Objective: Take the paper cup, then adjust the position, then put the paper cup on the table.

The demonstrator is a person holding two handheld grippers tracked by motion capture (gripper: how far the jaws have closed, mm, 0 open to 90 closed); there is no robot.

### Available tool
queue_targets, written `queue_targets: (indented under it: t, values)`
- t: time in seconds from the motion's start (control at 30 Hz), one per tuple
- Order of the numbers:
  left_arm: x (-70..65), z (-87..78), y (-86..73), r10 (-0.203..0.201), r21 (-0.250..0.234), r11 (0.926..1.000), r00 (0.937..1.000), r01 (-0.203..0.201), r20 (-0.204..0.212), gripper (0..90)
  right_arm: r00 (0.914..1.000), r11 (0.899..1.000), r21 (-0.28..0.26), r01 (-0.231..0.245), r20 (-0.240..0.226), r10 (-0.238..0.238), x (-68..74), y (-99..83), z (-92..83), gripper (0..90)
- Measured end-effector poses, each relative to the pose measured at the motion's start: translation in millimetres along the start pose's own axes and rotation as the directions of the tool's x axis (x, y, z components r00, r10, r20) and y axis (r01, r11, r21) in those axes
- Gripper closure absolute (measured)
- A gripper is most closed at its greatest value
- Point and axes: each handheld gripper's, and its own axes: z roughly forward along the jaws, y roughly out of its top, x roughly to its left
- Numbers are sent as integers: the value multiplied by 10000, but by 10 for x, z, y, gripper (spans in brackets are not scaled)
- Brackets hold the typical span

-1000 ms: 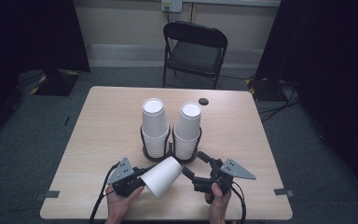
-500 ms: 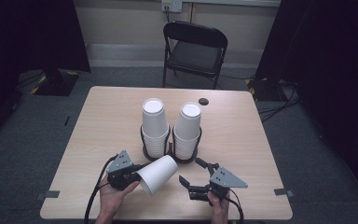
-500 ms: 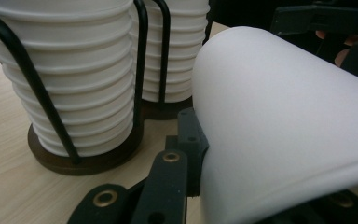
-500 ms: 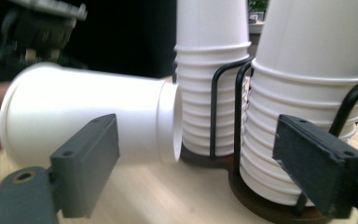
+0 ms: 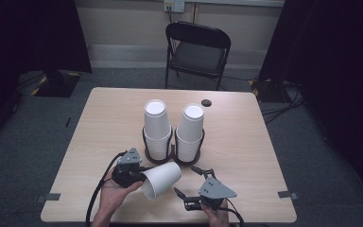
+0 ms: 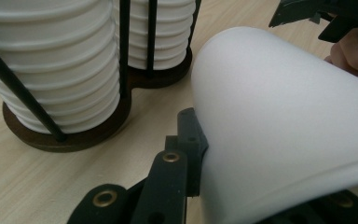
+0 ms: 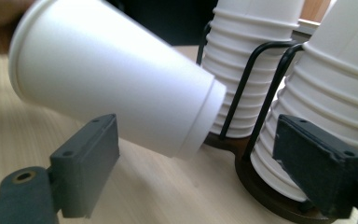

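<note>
Two stacks of white cups (image 5: 156,127) in one wire rack (image 5: 174,153), one loose cup (image 5: 160,179), two hand-held grippers (image 5: 127,170), one folding chair (image 5: 196,52), one counter (image 5: 246,142).

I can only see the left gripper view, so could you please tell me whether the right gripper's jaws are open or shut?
Observer: Open. The right gripper has its jaws spread wide, with nothing pressed between them, next to the white paper cup held sideways in the left gripper.
Operator: Thank you. How high do the two stacks reach?
Observer: From above, the left stack of white cups and the right stack both rise well above the black wire holder.
Operator: Is anything else on the table?
Observer: One small dark round object lies on the light wooden table, beyond the stacks.
</note>
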Motion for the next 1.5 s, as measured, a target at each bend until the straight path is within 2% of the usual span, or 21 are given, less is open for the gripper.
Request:
queue_targets:
  t: [0.17,0.27,0.33,0.37,0.43,0.47,0.5,0.57,0.63,0.67,0.77,0.83,0.9,1.03,1.1,1.17,1.2,1.27,1.3,1.43,1.5]
  values:
    - [-18,12,82,14,571,9984,9999,-22,145,866,9941,9923,649,1059,146,-1070,84,-23,51,122]
    - [-25,21,103,40,791,9969,9999,-53,166,866,9885,9854,798,1503,68,-1513,124,-25,70,122]
    - [-30,31,111,14,936,9956,9997,-38,254,866,9872,9839,829,1581,90,-1593,133,-26,77,121]
    - [-39,47,117,-14,1151,9933,9995,-24,325,866,9816,9772,1023,1858,246,-1892,158,-31,102,121]
    - [-37,61,117,45,1311,9913,9994,-90,345,865,9773,9723,1125,2049,315,-2096,179,-34,121,117]
    - [-37,61,117,45,1311,9913,9994,-90,345,866,9773,9723,1125,2049,315,-2096,179,-34,121,117]
    - [-38,67,121,-35,1361,9907,9991,-24,431,865,9707,9640,1274,2334,276,-2387,208,-34,147,116]
    - [-40,73,127,-57,1367,9906,9990,-5,449,866,9682,9608,1340,2426,285,-2484,217,-34,156,115]
    - [-37,73,145,-86,1438,9896,9986,11,516,866,9577,9480,1554,2778,319,-2859,259,-32,192,115]
    - [-37,73,145,-86,1438,9896,9986,11,516,866,9577,9480,1554,2778,319,-2859,259,-32,192,115]
    - [-53,97,176,-92,1558,9878,9979,-9,641,866,9413,9330,1710,3166,649,-3313,307,-23,229,111]
    - [-58,103,194,-122,1562,9877,9977,16,673,866,9215,9167,1760,3587,900,-3778,337,-14,258,119]
    - [-53,116,210,-48,1810,9834,9969,-95,782,866,9174,9112,1884,3665,903,-3876,355,-3,286,116]
    - [-60,156,245,51,2119,9770,9959,-242,903,865,8893,8849,1931,4239,962,-4470,399,-1,341,120]
    - [-62,179,261,27,2301,9729,9959,-236,908,864,8816,8773,1961,4380,973,-4618,430,-6,356,124]
    - [-45,204,284,13,2515,9675,9955,-251,944,864,8654,8600,2068,4666,942,-4922,465,2,378,124]
    - [-45,204,284,13,2515,9675,9955,-251,944,864,8654,8600,2068,4666,942,-4922,465,2,378,124]
    - [-41,228,285,-150,2486,9686,9945,-113,1038,864,8520,8506,1994,4865,1072,-5124,483,15,399,126]
    - [-40,234,288,-149,2544,9670,9944,-122,1046,865,8507,8473,2074,4890,1013,-5158,498,25,402,129]
    - [-33,270,296,-253,2626,9649,9931,-57,1145,865,8284,8261,1971,5279,950,-5520,568,71,452,129]
    - [-37,278,299,-275,2643,9644,9931,-35,1138,865,8259,8239,1961,5317,953,-5557,578,79,460,128]
